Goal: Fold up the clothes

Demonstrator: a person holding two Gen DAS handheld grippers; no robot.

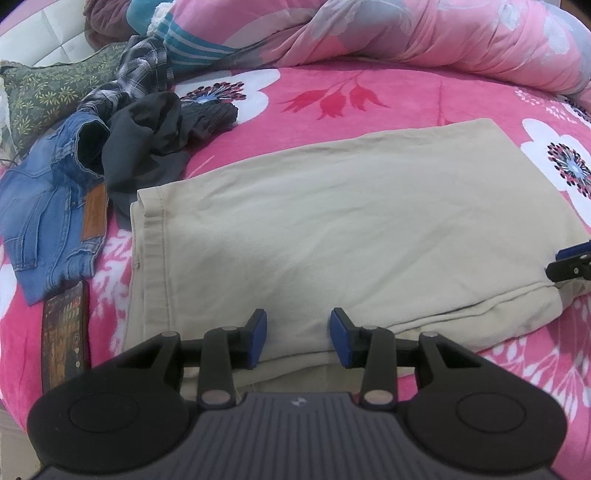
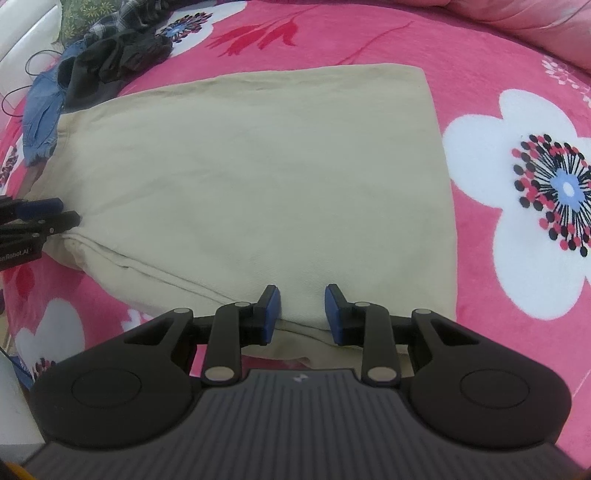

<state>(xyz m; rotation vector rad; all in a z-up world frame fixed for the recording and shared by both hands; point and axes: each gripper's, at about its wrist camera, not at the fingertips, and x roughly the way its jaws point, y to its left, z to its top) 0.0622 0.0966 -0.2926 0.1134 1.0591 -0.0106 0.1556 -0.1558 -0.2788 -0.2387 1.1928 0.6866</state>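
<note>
Beige trousers (image 1: 332,229) lie folded flat in the middle of the pink flowered bedsheet (image 1: 369,96), roughly rectangular, smooth, a stitched hem along the left edge and a seam fold near the front edge. Bare sheet is open beyond the far edge and to the right of the fabric in the right wrist view. The left side is crowded: a dark grey garment (image 1: 147,147) touches the far-left corner, denim jeans (image 1: 48,210) just beside it, a phone (image 1: 64,339) near the front-left corner. A pink quilt (image 1: 424,33) is bunched along the far side.

Left gripper (image 1: 298,338) sits over the near edge, jaws partly spread with fabric between them; whether the pads press on it can't be told. Right gripper (image 2: 302,314) likewise at the near edge further right, jaws partly spread over fabric, contact unclear. The near edge under both gripper bodies is hidden. The plaid shirt (image 1: 144,70) behind the pile is crumpled, its shape hard to make out.
</note>
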